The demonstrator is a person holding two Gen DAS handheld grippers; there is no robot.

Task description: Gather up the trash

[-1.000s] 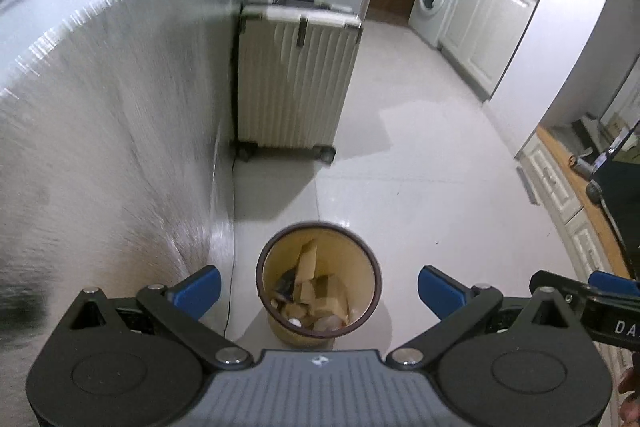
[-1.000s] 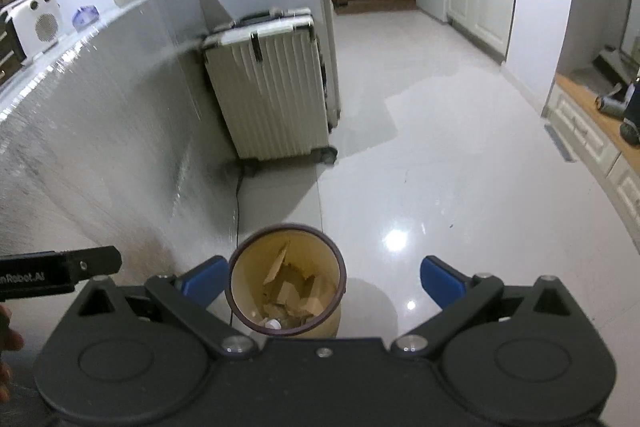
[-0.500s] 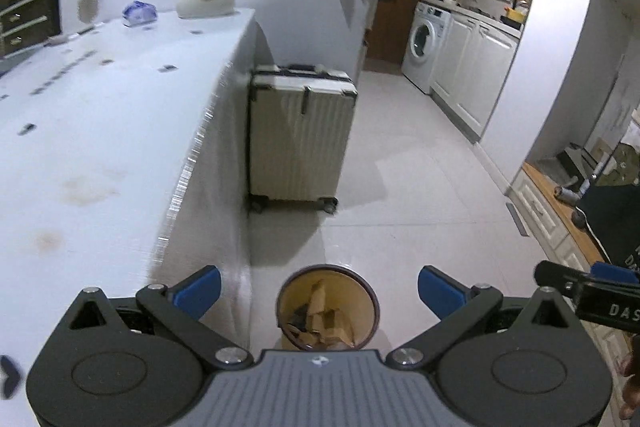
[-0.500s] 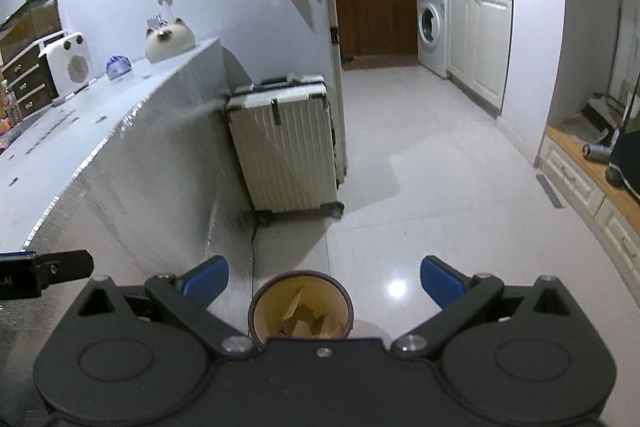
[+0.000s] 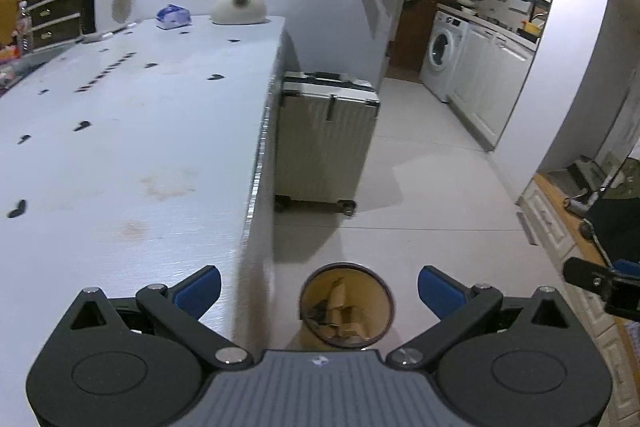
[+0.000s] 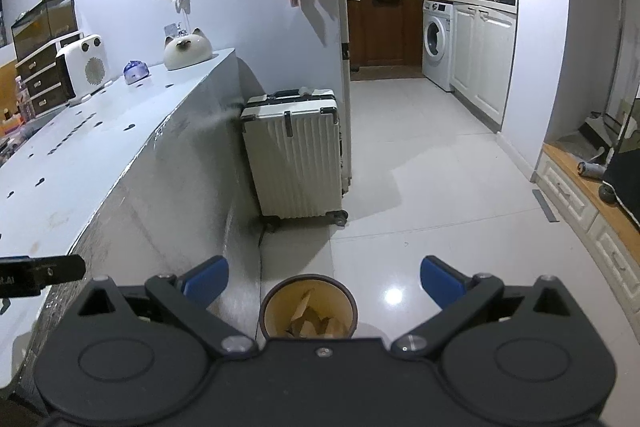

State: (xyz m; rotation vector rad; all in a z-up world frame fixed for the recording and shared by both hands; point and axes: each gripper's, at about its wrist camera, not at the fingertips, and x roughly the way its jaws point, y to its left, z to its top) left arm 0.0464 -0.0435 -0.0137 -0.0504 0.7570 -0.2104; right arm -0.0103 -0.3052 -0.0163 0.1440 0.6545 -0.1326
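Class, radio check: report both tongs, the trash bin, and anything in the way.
Left tongs open, empty. Right tongs open, empty. Trash bin on floor below, scraps inside. Table edge close on left; suitcase beyond, clear of bin.

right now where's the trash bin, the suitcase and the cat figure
trash bin [image 5: 346, 305], left wrist view, cardboard-filled inside
suitcase [image 6: 298, 167], right wrist view, ribbed front panel
cat figure [image 5: 239, 7], left wrist view, its face
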